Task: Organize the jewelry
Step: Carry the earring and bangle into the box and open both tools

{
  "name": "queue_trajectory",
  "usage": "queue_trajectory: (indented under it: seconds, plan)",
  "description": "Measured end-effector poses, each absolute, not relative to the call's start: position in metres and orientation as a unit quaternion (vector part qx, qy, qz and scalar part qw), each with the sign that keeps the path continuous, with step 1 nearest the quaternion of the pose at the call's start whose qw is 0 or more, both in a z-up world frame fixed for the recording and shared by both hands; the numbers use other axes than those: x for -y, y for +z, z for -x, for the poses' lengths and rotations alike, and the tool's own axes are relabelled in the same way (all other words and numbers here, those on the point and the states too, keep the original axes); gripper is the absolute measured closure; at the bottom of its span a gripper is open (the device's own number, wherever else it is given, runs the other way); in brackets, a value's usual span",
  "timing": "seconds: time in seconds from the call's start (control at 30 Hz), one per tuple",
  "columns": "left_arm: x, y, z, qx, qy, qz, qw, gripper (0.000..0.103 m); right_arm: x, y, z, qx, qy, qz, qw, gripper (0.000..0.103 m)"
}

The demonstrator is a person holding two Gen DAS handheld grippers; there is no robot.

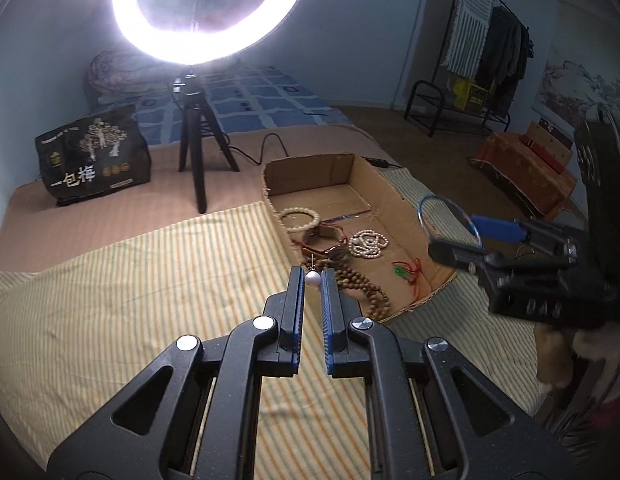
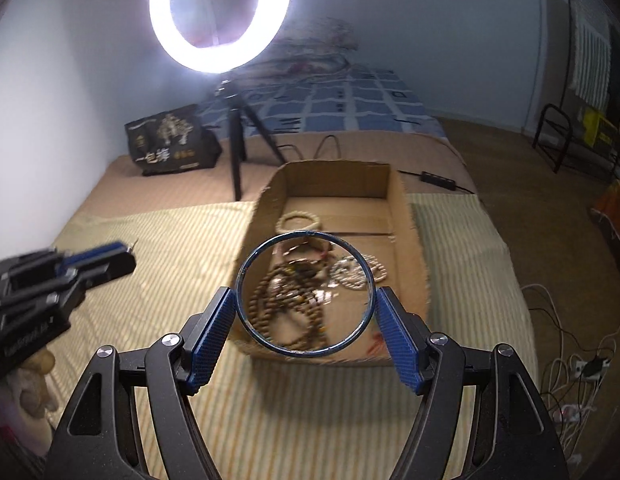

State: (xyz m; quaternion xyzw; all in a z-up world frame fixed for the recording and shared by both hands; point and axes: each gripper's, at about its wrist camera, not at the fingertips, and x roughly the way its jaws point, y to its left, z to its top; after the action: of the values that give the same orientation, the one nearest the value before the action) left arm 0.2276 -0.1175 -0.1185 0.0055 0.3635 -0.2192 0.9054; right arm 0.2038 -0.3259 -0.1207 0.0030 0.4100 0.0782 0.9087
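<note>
My left gripper point(image 1: 311, 278) is shut on a small pearl earring point(image 1: 312, 277) with a thin hook, held at the near left rim of the cardboard box point(image 1: 310, 168). My right gripper point(image 2: 306, 304) is shut on a thin blue bangle point(image 2: 306, 236) and holds it above the near end of the box point(image 2: 401, 204). The bangle point(image 1: 427, 204) and right gripper point(image 1: 505, 248) also show in the left wrist view, over the box's right side. In the box lie a cream bead bracelet point(image 1: 298, 218), a white pearl strand point(image 1: 367, 243), brown wooden beads point(image 1: 363, 288) and a red cord with a green charm point(image 1: 405, 272).
The box sits on a striped cloth point(image 1: 130, 280) on a bed. A ring light on a black tripod point(image 1: 200, 152) stands behind the box, with its cable and a black printed bag point(image 1: 94, 156) to the left. A clothes rack point(image 1: 485, 52) and cables point(image 2: 569, 360) are to the right.
</note>
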Motion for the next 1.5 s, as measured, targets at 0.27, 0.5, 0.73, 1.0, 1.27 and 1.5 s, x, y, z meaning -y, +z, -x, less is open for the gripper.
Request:
queue_trajectory:
  seconds: [0.27, 0.5, 0.73, 1.0, 1.27, 1.5]
  plan:
    - [0.132, -0.130, -0.252, -0.381, -0.214, 0.011, 0.899, 0.097, 0.349, -0.118, -0.238, -0.412, 0.066, -0.022, 0.909, 0.032]
    - [0.149, -0.139, -0.268, -0.392, -0.219, 0.009, 0.894, 0.097, 0.347, -0.126, -0.271, -0.417, 0.066, -0.015, 0.906, 0.032]
    - [0.166, -0.151, -0.283, -0.404, -0.227, 0.016, 0.886, 0.097, 0.355, -0.140, -0.295, -0.431, 0.060, -0.021, 0.900, 0.032]
    - [0.180, -0.163, -0.291, -0.416, -0.230, 0.018, 0.879, 0.097, 0.367, -0.149, -0.308, -0.439, 0.055, -0.040, 0.896, 0.032]
    - [0.183, -0.166, -0.294, -0.418, -0.229, 0.018, 0.879, 0.097, 0.364, -0.152, -0.312, -0.441, 0.062, -0.043, 0.894, 0.032]
    - [0.184, -0.164, -0.295, -0.413, -0.227, 0.017, 0.882, 0.097, 0.361, -0.152, -0.313, -0.440, 0.062, -0.042, 0.895, 0.031]
